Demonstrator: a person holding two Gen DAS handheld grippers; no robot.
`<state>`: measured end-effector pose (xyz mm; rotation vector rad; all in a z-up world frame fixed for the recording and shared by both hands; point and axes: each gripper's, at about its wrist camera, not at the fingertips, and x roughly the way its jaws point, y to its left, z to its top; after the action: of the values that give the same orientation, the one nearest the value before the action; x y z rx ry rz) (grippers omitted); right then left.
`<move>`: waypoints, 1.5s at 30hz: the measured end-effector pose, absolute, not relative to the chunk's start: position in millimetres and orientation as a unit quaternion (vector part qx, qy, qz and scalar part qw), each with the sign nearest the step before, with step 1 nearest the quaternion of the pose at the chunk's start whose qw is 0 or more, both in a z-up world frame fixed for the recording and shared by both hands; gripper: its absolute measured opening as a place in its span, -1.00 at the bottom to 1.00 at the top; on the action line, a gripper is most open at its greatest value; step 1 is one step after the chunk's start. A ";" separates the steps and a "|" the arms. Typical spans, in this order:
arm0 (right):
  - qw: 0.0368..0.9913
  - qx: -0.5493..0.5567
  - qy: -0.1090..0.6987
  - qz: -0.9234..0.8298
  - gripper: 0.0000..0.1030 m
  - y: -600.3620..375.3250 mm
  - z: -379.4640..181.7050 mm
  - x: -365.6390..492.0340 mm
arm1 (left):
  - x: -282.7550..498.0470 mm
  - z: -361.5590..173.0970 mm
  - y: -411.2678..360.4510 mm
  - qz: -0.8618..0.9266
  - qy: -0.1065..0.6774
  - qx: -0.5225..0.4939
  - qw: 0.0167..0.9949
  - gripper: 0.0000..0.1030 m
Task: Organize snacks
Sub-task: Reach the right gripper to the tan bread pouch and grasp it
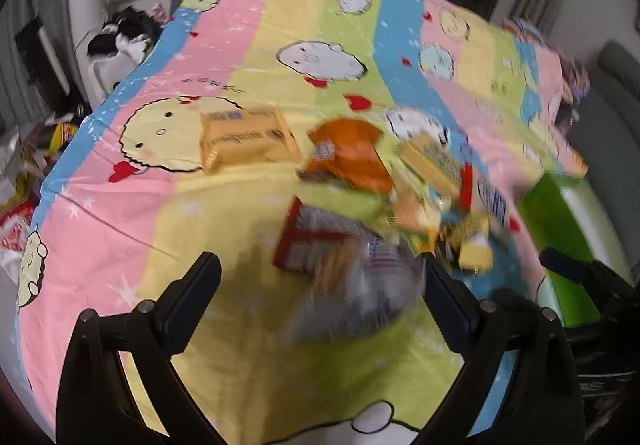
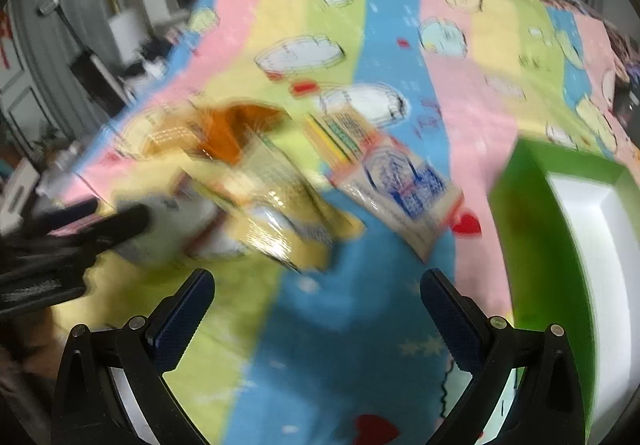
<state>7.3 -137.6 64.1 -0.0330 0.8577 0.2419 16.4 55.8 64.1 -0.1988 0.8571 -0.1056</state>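
A heap of snack packets lies on a striped cartoon bedspread (image 1: 224, 45). It holds a yellow-orange packet (image 1: 248, 139), an orange packet (image 1: 348, 153), a red-edged packet (image 1: 316, 241) and several smaller ones. My left gripper (image 1: 320, 265) stands wide over the heap's near side. A blurred silvery packet (image 1: 360, 297) sits between its jaws close to the right finger, and the left finger is clear of it. My right gripper (image 2: 317, 279) is open above a blue stripe, holding nothing. A white-and-blue packet (image 2: 404, 189) and a golden packet (image 2: 276, 221) lie ahead of it.
A green box (image 2: 532, 229) with a white inside stands on the bedspread (image 2: 472, 117) at the right, also seen as the green box (image 1: 560, 213). Dark clothes (image 1: 124, 33) and bags (image 1: 20, 181) crowd the floor left of the bed.
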 end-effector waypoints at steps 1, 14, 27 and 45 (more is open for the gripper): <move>0.903 0.001 0.412 0.122 0.99 -135.2 75.4 9.6 | 19.4 65.7 61.7 -0.050 0.417 -0.109 0.901 0.85; 0.830 0.127 0.485 0.245 0.62 -50.7 122.2 135.2 | 105.5 58.5 128.2 -0.056 0.466 -0.221 0.855 0.50; 0.778 0.059 0.585 0.220 0.28 27.9 40.0 217.6 | 130.6 30.4 148.4 -0.084 0.470 -0.255 0.841 -0.12; 0.771 0.051 0.577 0.263 0.26 27.2 53.3 195.1 | 106.8 68.0 129.5 -0.109 0.435 -0.224 0.865 -0.28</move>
<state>195.1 27.2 53.3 0.1114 1.2514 0.5710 106.8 129.5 68.0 -0.4698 0.9107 -0.2290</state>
